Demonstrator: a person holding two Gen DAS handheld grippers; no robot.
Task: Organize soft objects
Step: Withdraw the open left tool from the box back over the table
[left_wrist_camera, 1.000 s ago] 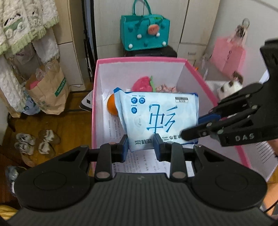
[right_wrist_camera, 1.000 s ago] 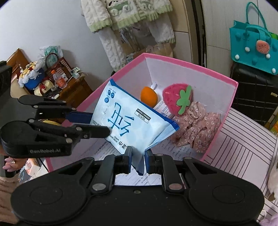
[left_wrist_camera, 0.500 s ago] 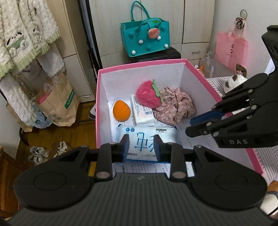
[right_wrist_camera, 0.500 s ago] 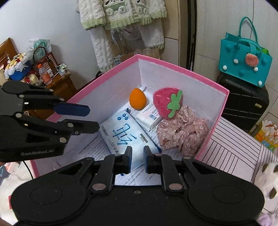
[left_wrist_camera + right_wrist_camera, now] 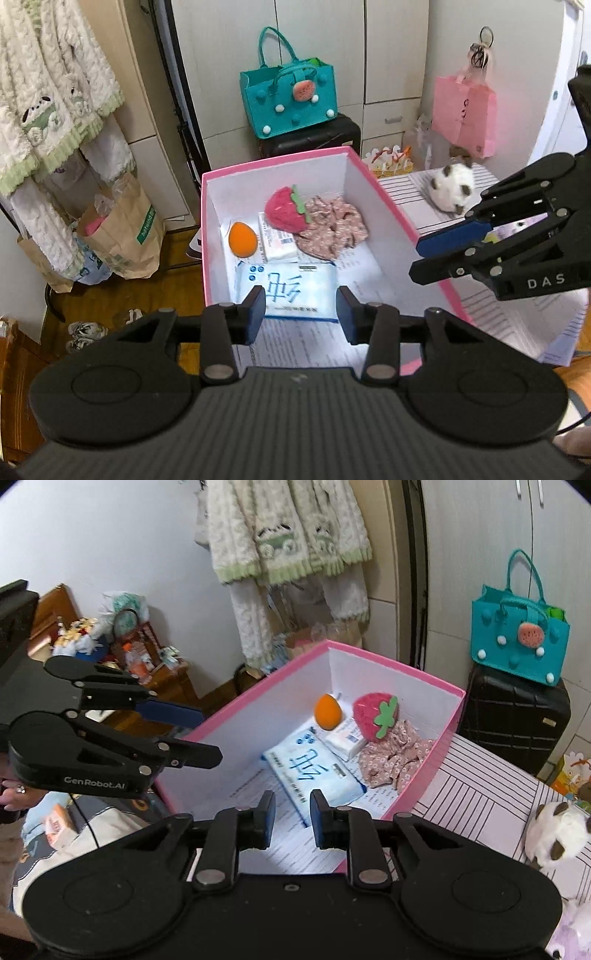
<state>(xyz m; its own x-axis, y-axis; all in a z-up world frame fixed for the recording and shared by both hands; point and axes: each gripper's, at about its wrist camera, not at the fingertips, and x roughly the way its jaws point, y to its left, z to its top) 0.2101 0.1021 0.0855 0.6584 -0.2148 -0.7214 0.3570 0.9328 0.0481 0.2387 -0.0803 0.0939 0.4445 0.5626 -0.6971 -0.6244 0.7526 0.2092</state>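
Cupboards and a hanging fleecy garment (image 5: 288, 535) are backing a cluttered room, where a pink box (image 5: 373, 186) is sitting on a striped bench (image 5: 476, 794). Inside it, a blue wipes pack (image 5: 286, 290) is lying flat on the paper lining, just in front of an orange sponge (image 5: 242, 240), a small white packet (image 5: 277, 243), a strawberry plush (image 5: 284, 210) and a floral scrunchie (image 5: 332, 229). The left tongs (image 5: 300, 314) are opening, with nothing between the jaws; the pack is showing beyond them, down in the box. The right tongs (image 5: 292, 818) are opening too, likewise empty, poised above the near end of the same pack.

By my reading, the placing of the pack is finishing: both tongs are letting go and hovering clear above the box. A panda plush (image 5: 554, 834) is lying on the bench outside the box, to the right of it, and looks like the next soft thing to collect. That would call for swinging the right tongs toward it, spreading the jaws wide, and closing gently on its round body.
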